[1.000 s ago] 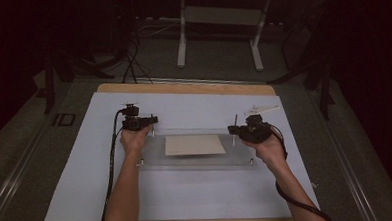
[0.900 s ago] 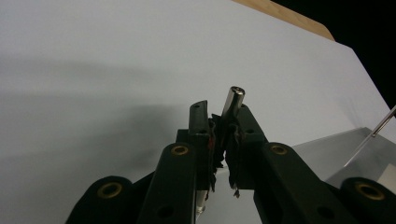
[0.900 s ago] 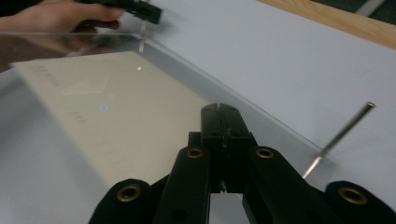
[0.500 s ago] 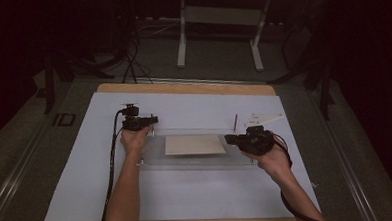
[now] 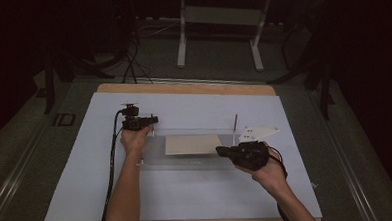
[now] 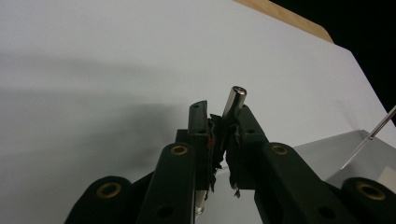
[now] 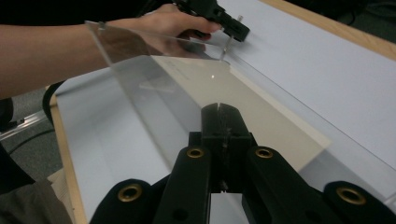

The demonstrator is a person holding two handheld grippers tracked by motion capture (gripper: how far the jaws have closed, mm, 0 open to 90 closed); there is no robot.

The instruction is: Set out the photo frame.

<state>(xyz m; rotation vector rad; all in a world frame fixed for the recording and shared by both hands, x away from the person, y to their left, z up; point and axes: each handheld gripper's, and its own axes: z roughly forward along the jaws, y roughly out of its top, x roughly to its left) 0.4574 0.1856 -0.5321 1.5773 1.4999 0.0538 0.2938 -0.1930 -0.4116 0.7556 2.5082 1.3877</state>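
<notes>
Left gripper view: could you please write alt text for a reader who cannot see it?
Two black jaws of the left gripper are shut on a small upright metal pin, above a pale blue table cover. A clear plastic sheet lies at the right.

Dim lab: paper-covered bench (image 5: 187,191), floor cables (image 5: 131,58), metal stand (image 5: 219,34) behind.
</notes>
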